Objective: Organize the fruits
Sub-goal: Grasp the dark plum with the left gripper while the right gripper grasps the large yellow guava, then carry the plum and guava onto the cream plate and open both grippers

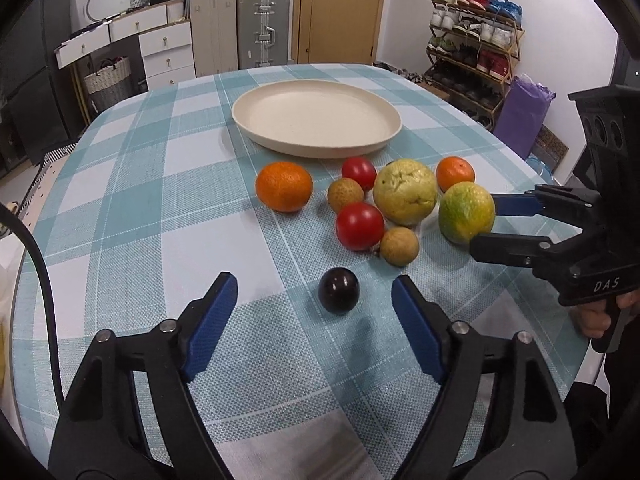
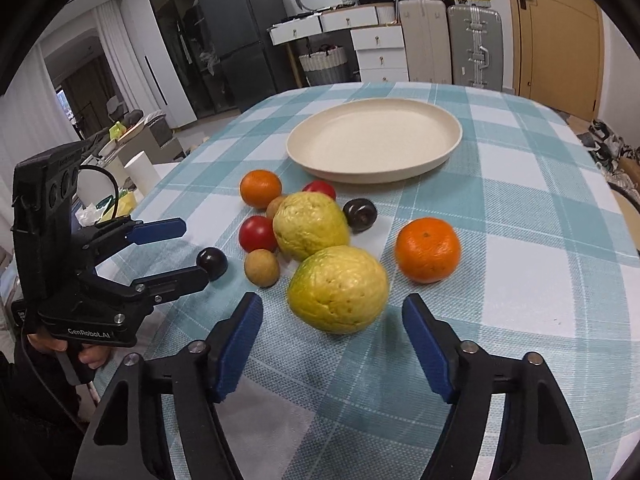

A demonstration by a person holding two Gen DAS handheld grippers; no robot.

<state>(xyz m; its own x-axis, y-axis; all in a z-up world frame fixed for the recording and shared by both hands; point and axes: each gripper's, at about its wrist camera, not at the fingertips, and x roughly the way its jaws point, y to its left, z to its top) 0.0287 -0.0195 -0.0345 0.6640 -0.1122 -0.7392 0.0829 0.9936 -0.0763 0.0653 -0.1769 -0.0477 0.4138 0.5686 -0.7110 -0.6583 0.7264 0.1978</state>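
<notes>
Lining up two grabs: small dark round plum (image 1: 338, 290) sits dead ahead between my left gripper (image 1: 314, 295) fingers, spread, not touching; big yellow-green bumpy guava (image 2: 338, 289) sits likewise ahead of my right gripper (image 2: 333, 313), fingers apart; cream round plate (image 1: 256, 126) beyond, empty

Plate (image 1: 316, 120) at table (image 1: 132, 208) centre; fruit cluster (image 1: 404, 192) before it; lone plum (image 1: 338, 290) nearest, between left gripper (image 1: 314, 304) fingers.

Worktop (image 1: 132, 208): teal-and-white check. Plate (image 1: 316, 118): cream (plain). Mandarin (image 1: 284, 186): orange. Tomato (image 1: 359, 225): red. Guava (image 2: 338, 289): yellow-green. Plum (image 1: 338, 290): near-black. Longan (image 1: 399, 246): tan. Hand-held gripper pads (image 1: 212, 322): blue.
</notes>
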